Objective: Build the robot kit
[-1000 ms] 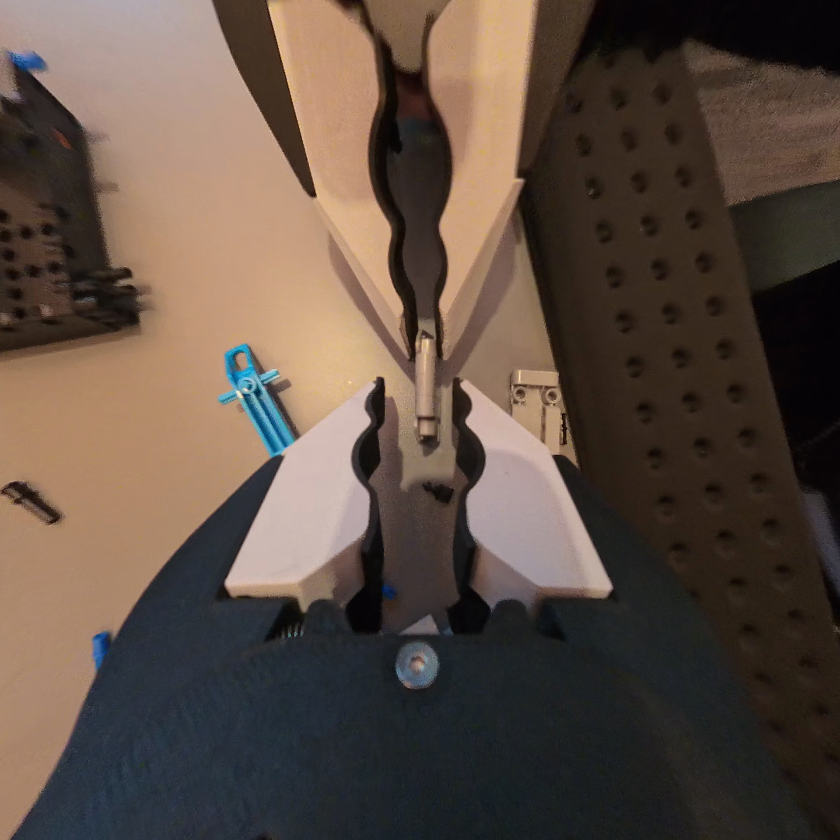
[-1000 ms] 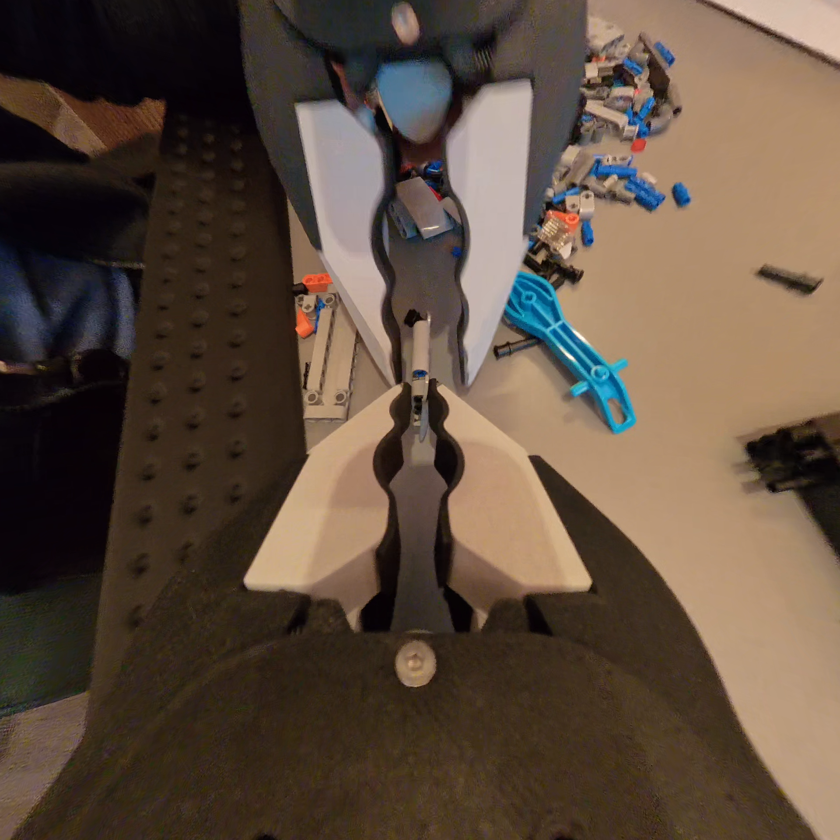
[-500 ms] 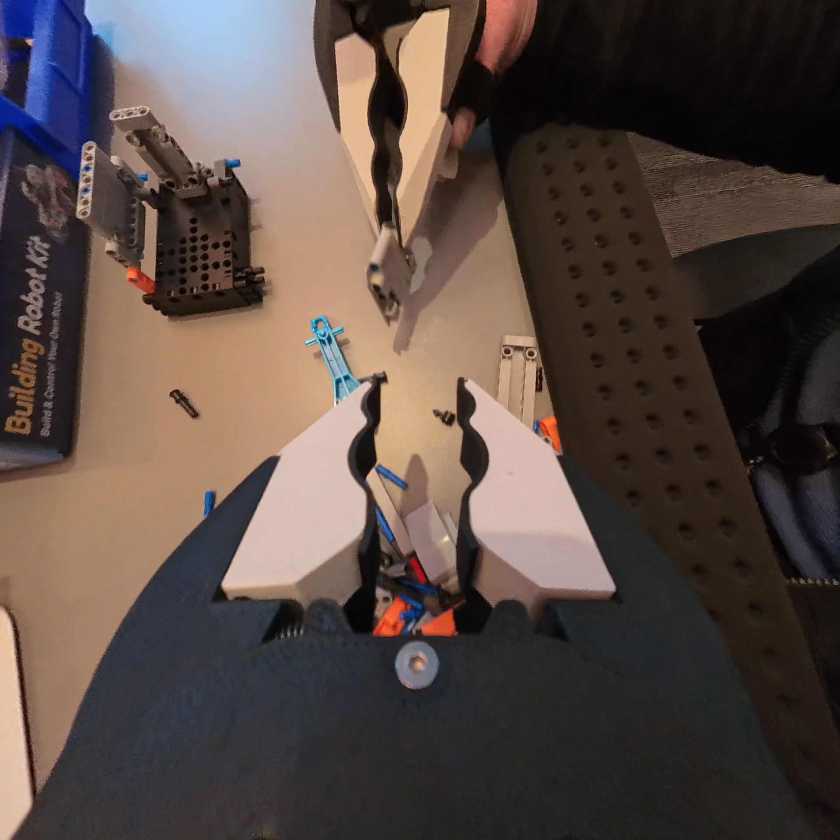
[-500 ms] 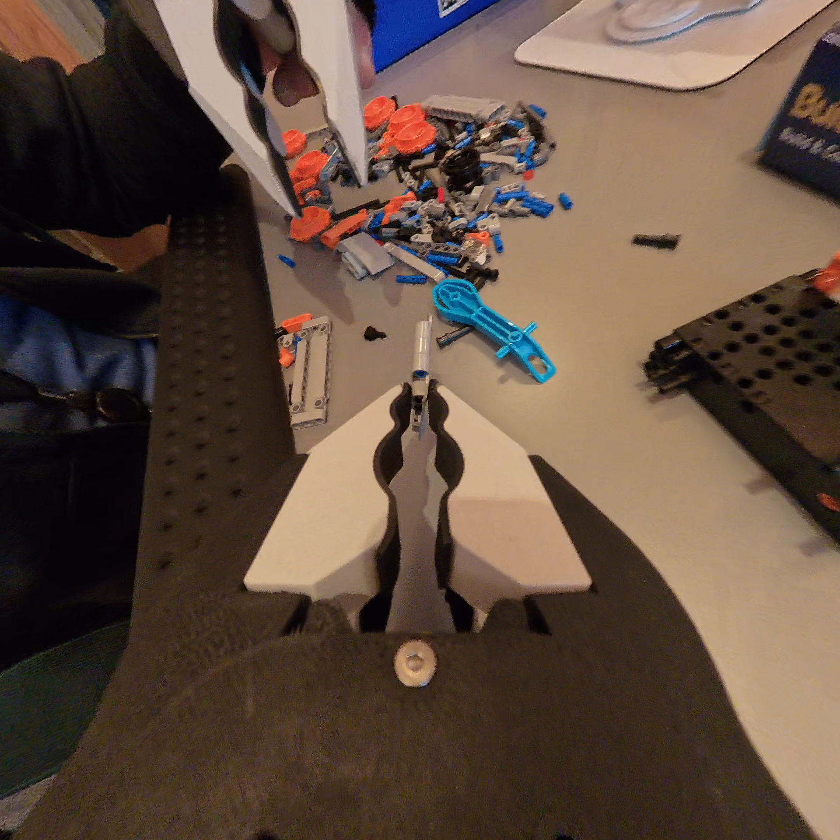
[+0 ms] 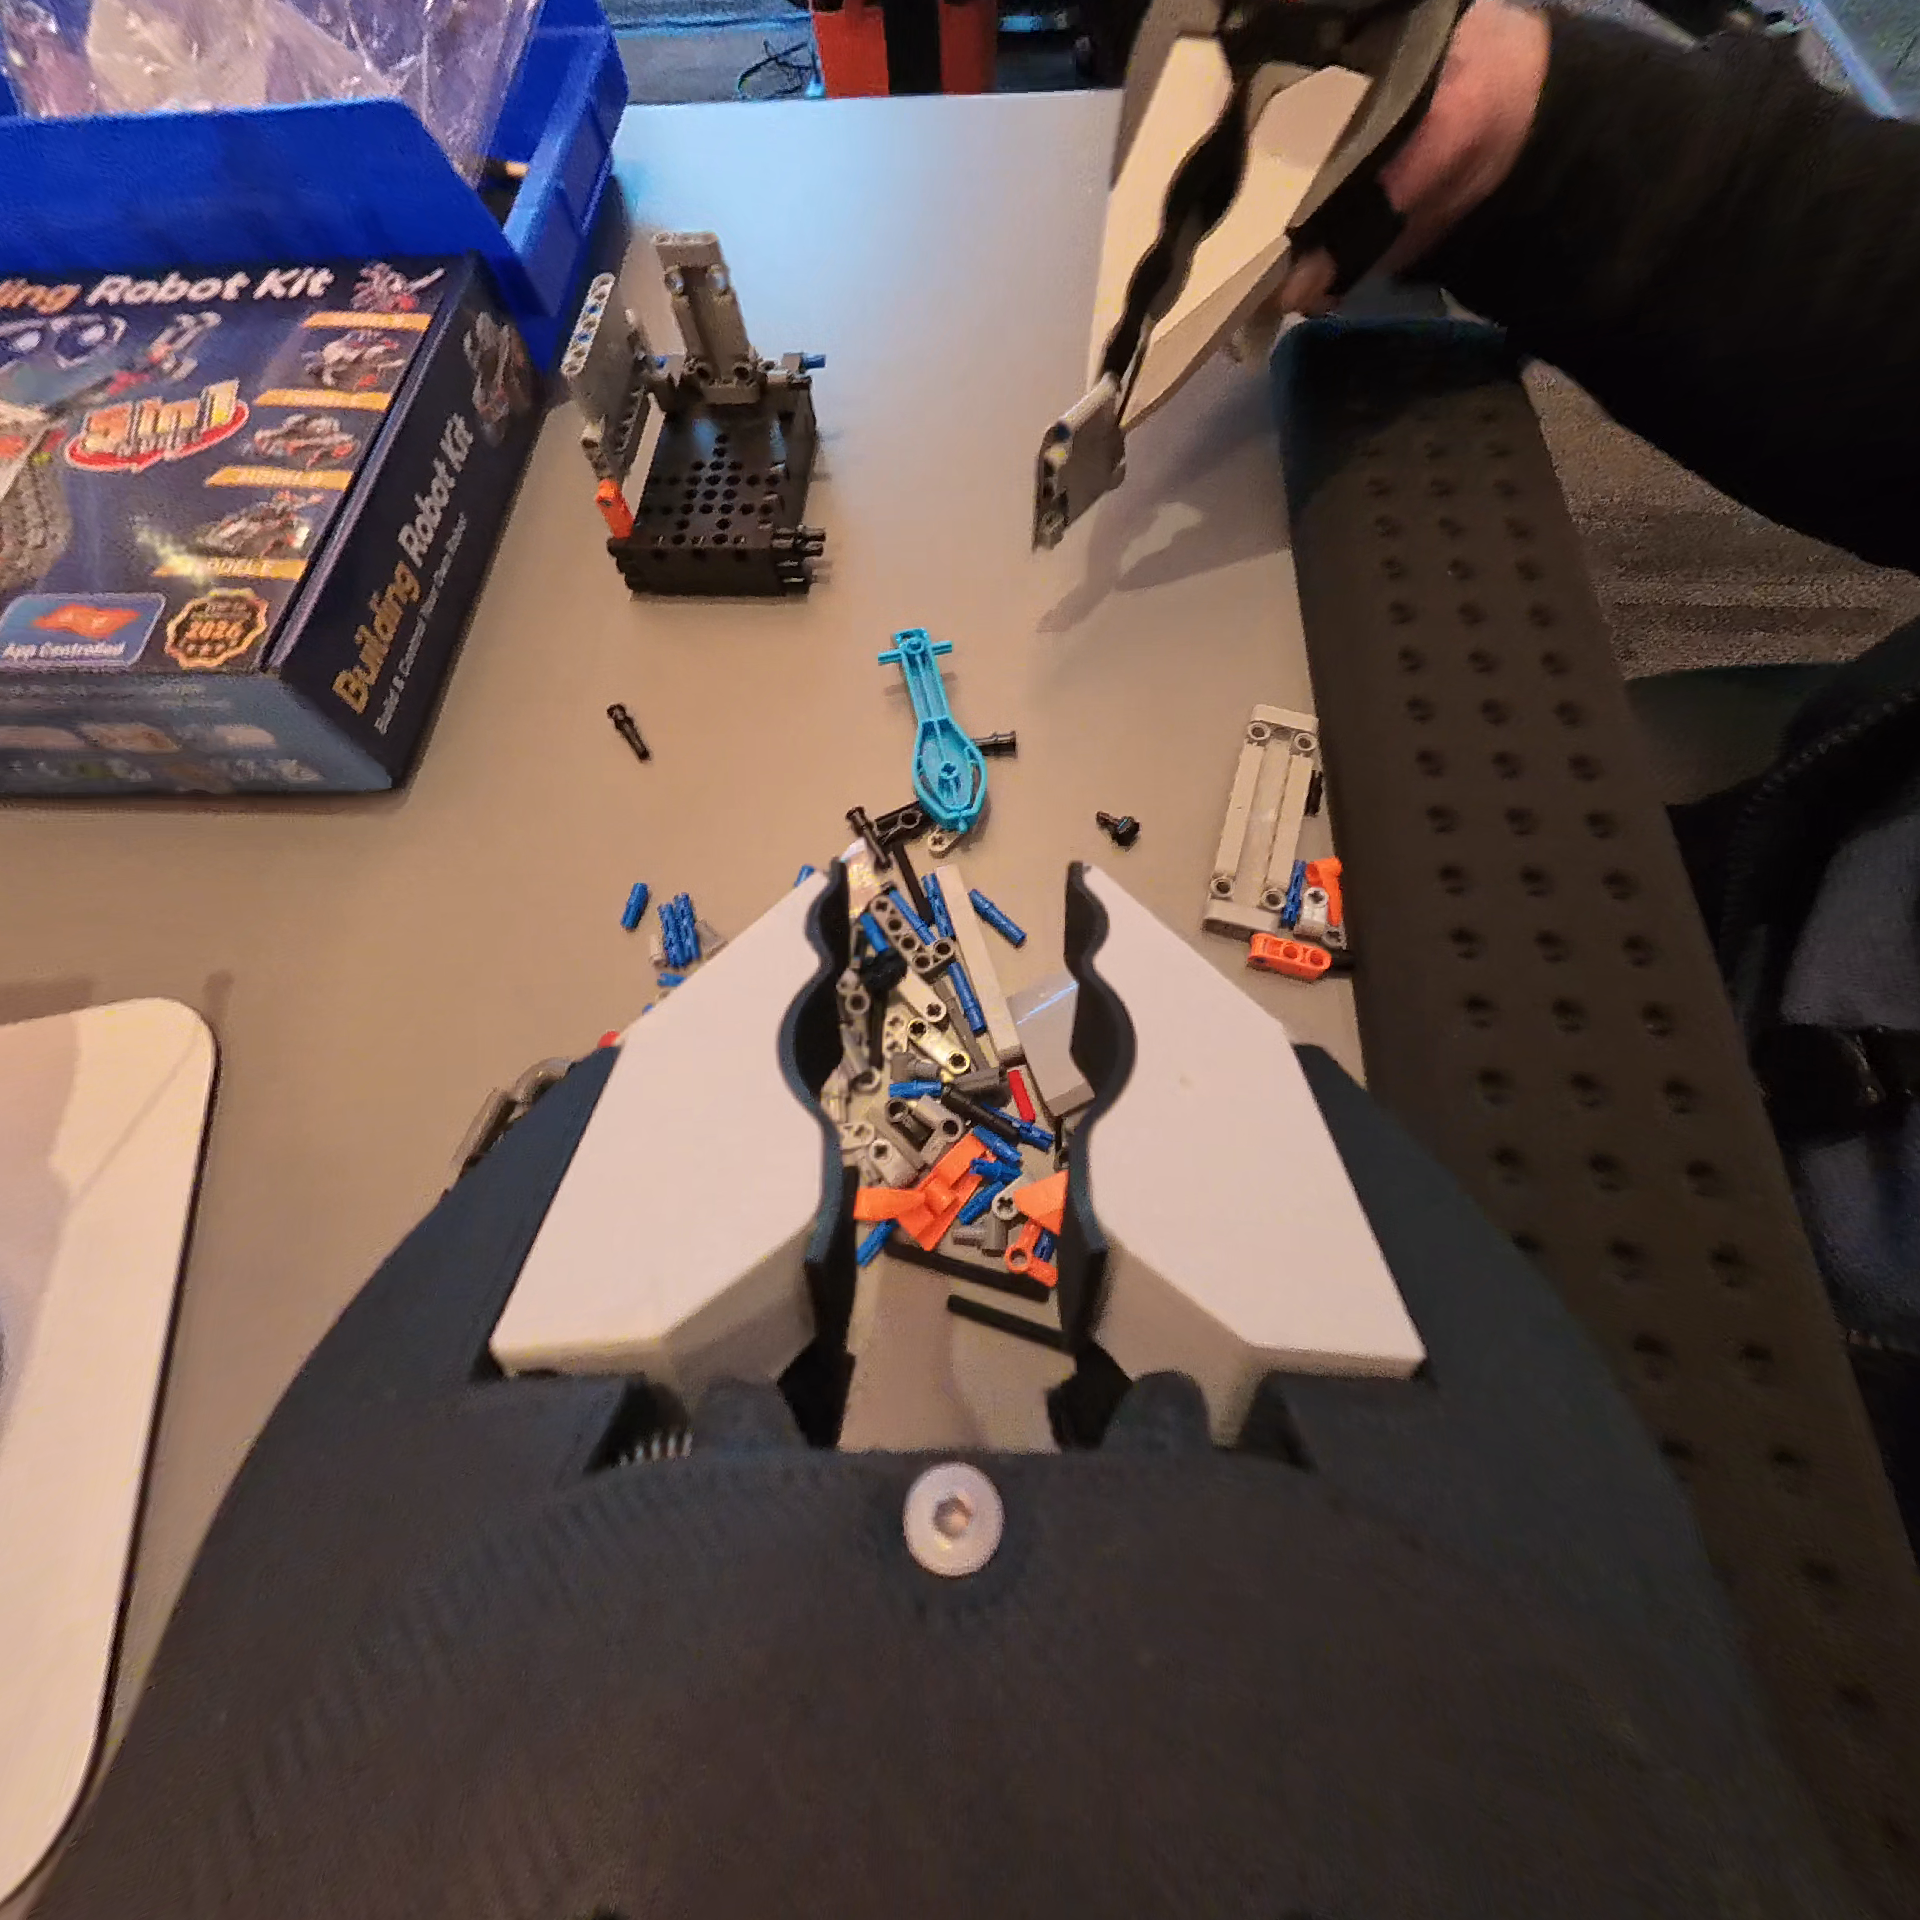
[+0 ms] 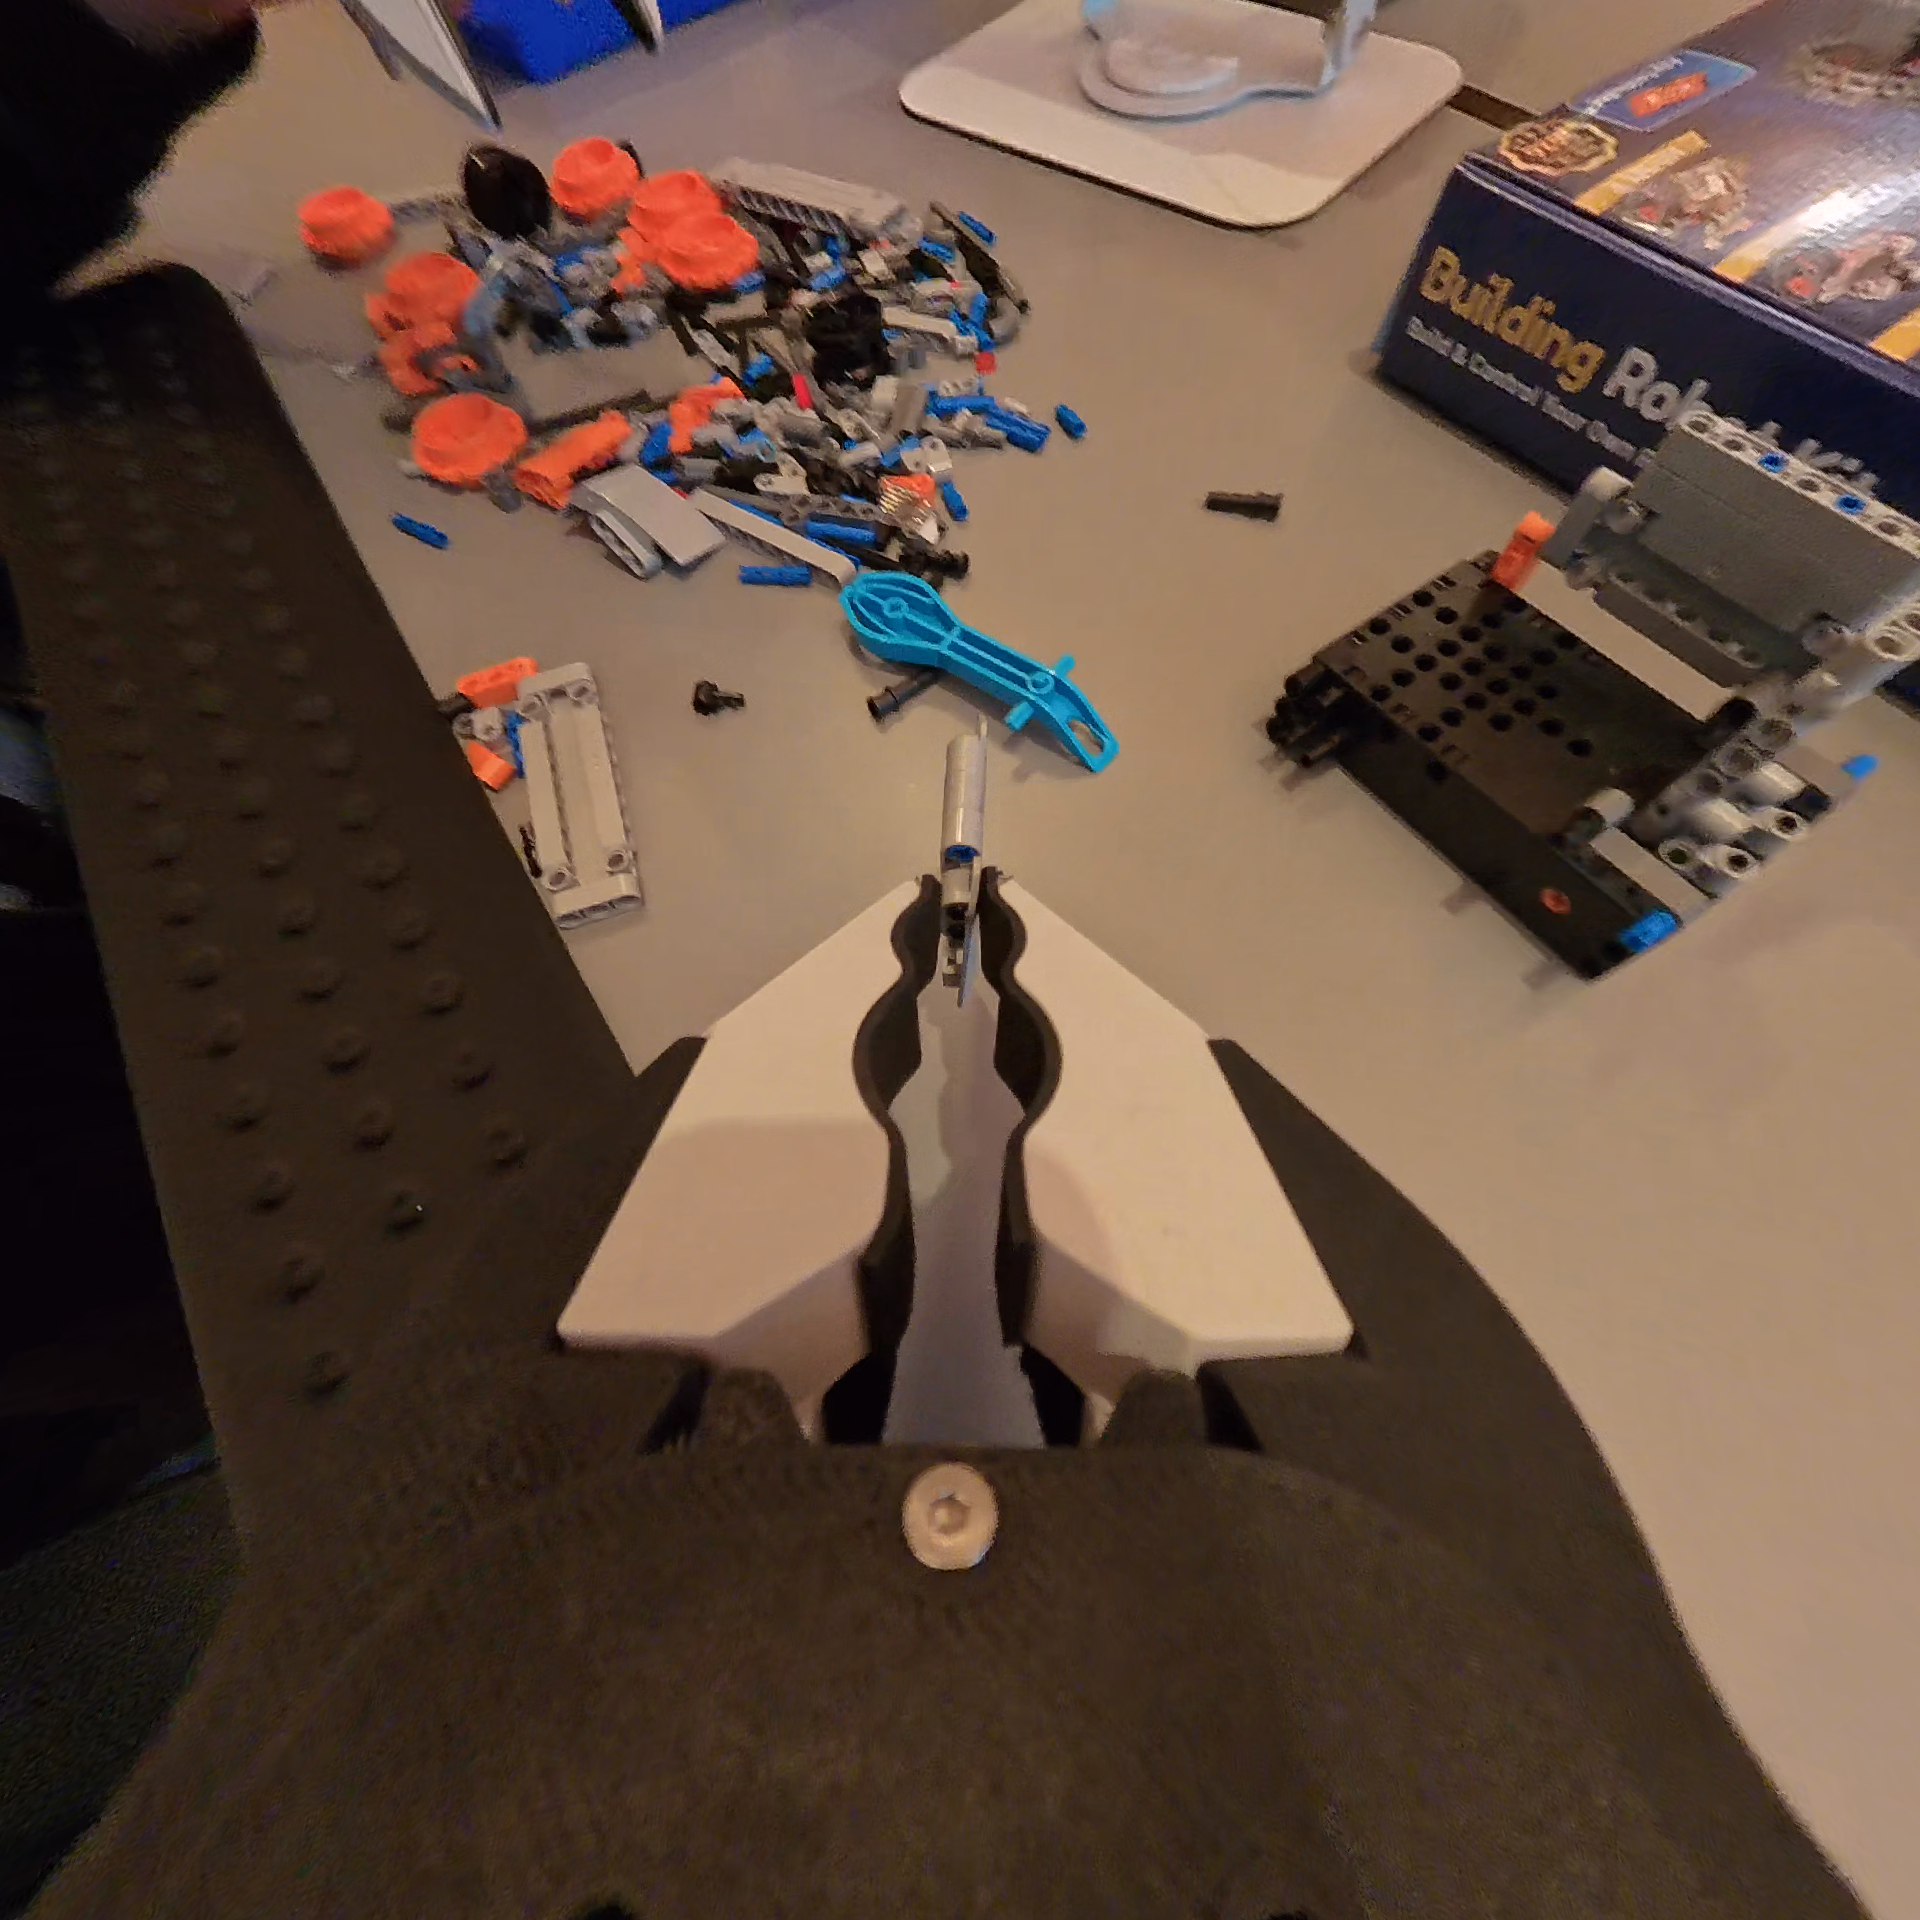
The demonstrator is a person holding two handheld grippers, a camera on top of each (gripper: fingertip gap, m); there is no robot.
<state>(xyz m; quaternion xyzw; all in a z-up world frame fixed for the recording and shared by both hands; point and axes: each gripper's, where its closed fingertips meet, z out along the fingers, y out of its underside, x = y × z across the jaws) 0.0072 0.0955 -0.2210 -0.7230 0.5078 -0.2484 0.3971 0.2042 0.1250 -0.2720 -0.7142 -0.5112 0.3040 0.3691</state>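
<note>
Left wrist view. The left gripper (image 5: 948,883) hangs above a grey table (image 5: 312,883) with its jaws spread wide and nothing between them. Directly beneath the gap lies a loose pile of small building-kit parts (image 5: 940,1081): blue pins, grey connectors, orange pieces. Just beyond the fingertips lies a turquoise lever-shaped tool (image 5: 938,738), with single black pins (image 5: 629,730) scattered near it. A grey panel piece (image 5: 1262,821) lies to the right, beside a black perforated strip (image 5: 1507,935) along the table edge. Farther off stands a partly built black and grey model (image 5: 717,468); to its left sits a dark printed kit box (image 5: 239,520), with a blue bin (image 5: 312,197) behind it. At upper right, a hand (image 5: 1455,125) carries the right gripper (image 5: 1107,400), clamped on a short grey beam (image 5: 1075,457) held clear of the table.

Right wrist view. The right gripper (image 6: 958,883) is closed on the grey beam (image 6: 961,821), which projects forward from the fingertips above the table (image 6: 1247,1039). The turquoise tool (image 6: 977,655) lies just beyond it. The parts pile (image 6: 707,374), including orange wheels, spreads at upper left; the model (image 6: 1558,727) rests at right, in front of the kit box (image 6: 1662,260). A pale mat (image 6: 1195,114) lies at the far edge.
</note>
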